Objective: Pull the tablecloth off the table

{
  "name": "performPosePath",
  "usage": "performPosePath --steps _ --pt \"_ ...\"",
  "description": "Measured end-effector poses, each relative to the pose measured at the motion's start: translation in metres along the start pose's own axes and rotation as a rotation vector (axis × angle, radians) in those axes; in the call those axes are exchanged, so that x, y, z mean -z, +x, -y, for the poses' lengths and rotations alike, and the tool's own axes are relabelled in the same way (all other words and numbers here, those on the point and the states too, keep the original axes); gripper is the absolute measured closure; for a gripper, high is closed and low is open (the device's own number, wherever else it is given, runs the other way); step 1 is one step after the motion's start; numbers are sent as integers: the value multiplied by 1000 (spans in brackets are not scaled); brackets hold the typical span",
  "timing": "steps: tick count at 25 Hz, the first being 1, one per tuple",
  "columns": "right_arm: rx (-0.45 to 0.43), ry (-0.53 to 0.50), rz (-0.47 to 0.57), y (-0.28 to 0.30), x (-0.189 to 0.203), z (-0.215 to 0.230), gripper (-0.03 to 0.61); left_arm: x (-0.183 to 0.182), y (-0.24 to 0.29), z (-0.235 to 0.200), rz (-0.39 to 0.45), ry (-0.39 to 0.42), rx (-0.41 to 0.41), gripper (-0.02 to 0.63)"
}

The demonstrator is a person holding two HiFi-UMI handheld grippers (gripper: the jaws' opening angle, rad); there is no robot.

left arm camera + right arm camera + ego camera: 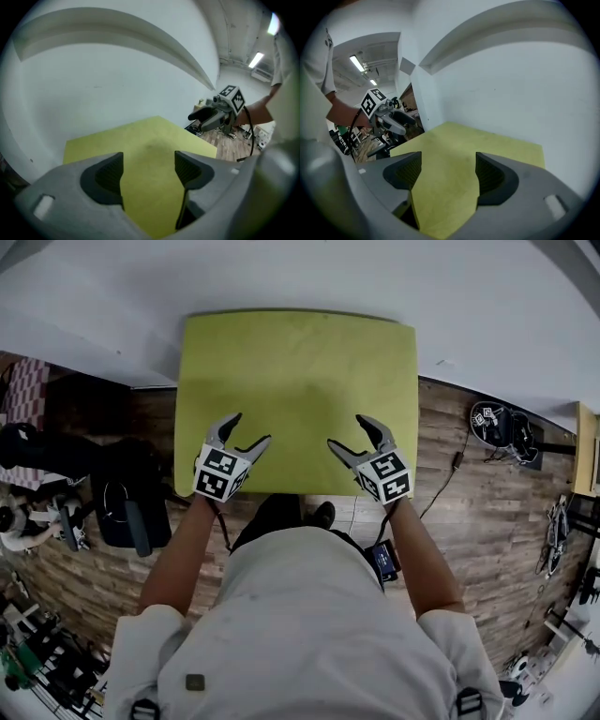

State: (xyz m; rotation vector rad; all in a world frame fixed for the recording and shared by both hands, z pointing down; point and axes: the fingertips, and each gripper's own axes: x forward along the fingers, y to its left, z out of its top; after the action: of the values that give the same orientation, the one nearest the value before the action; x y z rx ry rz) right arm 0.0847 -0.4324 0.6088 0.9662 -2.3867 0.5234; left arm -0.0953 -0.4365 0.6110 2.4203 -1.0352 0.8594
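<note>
Forearms bare, both stretched forward from the torso, roughly parallel. Left gripper [250, 427] and right gripper [346, 430] are level with each other above the near part of the yellow-green tablecloth [295, 362], tips angled inward. Both claws are spread wide, with nothing between the pads. Cloth is spread flat below them, its far edge at the white wall [300, 277].
</note>
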Motion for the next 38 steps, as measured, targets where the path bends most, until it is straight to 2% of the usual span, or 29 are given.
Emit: performPosePath --steps 6,11,15,19,29,33,38 --pt "17 7 -184 44 44 21 164 51 41 -32 -175 8 58 183" --pt "32 -7 -306 73 81 40 156 85 71 -45 -305 44 88 147" --pt "37 -19 -391 91 110 45 156 109 88 -46 -371 39 119 146" --pt "32 -17 -452 101 135 45 156 129 102 -45 -414 75 131 146" --pt "33 -48 -553 113 168 50 153 167 119 -55 -524 53 123 146" --pt "55 -90 -586 114 172 50 153 175 124 -57 -521 130 80 158" --pt "57 -91 -587 114 171 49 155 174 123 -57 -524 123 79 161"
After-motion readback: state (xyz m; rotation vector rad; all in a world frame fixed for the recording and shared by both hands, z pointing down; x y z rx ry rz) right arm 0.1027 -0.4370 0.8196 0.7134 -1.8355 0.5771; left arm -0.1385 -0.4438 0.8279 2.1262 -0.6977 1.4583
